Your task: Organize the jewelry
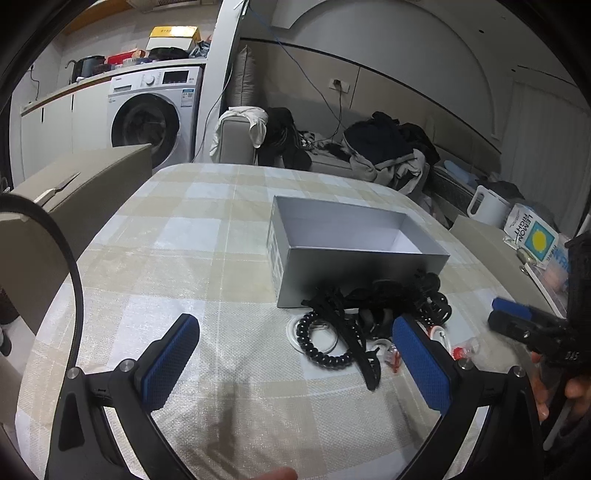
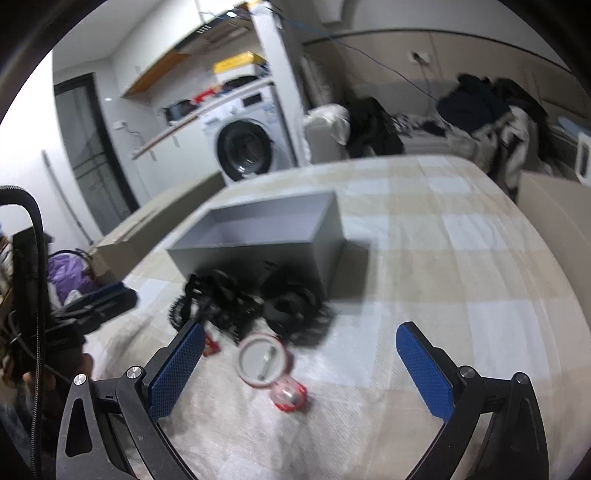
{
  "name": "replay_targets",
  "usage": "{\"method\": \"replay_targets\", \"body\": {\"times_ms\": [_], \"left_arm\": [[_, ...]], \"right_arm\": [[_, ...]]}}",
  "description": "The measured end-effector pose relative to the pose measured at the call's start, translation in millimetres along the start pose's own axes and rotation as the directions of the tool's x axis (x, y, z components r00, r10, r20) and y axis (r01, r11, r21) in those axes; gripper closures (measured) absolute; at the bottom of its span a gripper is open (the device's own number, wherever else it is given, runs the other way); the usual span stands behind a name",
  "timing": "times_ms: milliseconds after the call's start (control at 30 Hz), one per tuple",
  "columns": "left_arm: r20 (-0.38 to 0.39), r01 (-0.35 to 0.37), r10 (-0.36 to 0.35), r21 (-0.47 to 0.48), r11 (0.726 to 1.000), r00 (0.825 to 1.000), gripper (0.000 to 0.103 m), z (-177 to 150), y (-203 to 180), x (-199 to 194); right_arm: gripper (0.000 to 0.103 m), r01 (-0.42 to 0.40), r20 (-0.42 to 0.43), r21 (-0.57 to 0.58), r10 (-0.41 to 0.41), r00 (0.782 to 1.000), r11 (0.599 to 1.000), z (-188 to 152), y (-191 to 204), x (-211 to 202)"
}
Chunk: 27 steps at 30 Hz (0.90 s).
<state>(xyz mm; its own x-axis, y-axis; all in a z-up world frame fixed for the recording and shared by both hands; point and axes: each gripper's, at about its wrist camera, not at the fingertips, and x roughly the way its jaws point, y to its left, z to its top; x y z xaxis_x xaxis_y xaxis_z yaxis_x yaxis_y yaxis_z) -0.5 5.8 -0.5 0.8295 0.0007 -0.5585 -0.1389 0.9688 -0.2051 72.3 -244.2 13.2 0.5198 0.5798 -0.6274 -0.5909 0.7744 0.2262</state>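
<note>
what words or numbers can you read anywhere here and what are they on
"LEMON RIGHT" on the white packet right of the table, beside a yellow circle.
"DAS" on the right claw body.
Yellow box above the washing machine: dark digits, too blurred.
Washing machine labels and display: too small.
Gray box side print: unreadable.
Right wrist view: too blurred to read any text.

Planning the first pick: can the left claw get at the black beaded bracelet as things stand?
Probably yes. The left claw is open and the black beaded bracelet lies between its fingers on the table, though a long black hair clip lies across it.
</note>
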Motion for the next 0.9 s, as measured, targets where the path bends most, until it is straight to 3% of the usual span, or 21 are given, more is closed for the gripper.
{"method": "replay_targets", "body": {"times_ms": [100, 167, 400, 467, 600, 667, 733, 900], "left_arm": [[-0.028, 0.014, -0.014, 0.021, 1.000, 1.000, 0.001, 0, -3, 1], [-0.046, 0.028, -0.026, 0.035, 0.999, 0.999, 0.001, 0, -6, 3], [-0.077, 0.051, -0.045, 0.082, 0.995, 0.996, 0.001, 0, -14, 7], [-0.083, 0.057, -0.050, 0.085, 0.995, 0.995, 0.010, -1, -14, 7], [-0.110, 0.056, -0.045, 0.093, 0.994, 0.993, 0.028, -3, -13, 10], [-0.113, 0.059, -0.048, 0.096, 0.994, 0.992, 0.040, -4, -13, 11], [-0.122, 0.064, -0.053, 0.087, 0.994, 0.991, 0.043, -4, -12, 12], [-0.122, 0.087, -0.077, 0.084, 0.993, 0.990, 0.043, 0, -15, 12]], "right_arm": [[0.000, 0.009, -0.033, 0.013, -0.008, 0.999, 1.000, -8, -1, -2], [0.009, -0.012, -0.052, -0.013, 0.012, 0.999, 1.000, -11, 2, -2], [0.022, -0.075, -0.119, -0.081, 0.065, 0.991, 0.994, -18, 15, 8], [0.038, -0.084, -0.131, -0.093, 0.071, 0.989, 0.992, -20, 17, 10], [0.057, -0.075, -0.145, -0.112, 0.059, 0.988, 0.991, -24, 18, 14], [0.071, -0.054, -0.149, -0.122, 0.036, 0.988, 0.991, -25, 19, 15], [0.087, -0.012, -0.147, -0.134, -0.008, 0.989, 0.991, -26, 18, 14], [0.087, -0.059, -0.068, -0.062, 0.055, 0.996, 0.996, -20, 6, -2]]}}
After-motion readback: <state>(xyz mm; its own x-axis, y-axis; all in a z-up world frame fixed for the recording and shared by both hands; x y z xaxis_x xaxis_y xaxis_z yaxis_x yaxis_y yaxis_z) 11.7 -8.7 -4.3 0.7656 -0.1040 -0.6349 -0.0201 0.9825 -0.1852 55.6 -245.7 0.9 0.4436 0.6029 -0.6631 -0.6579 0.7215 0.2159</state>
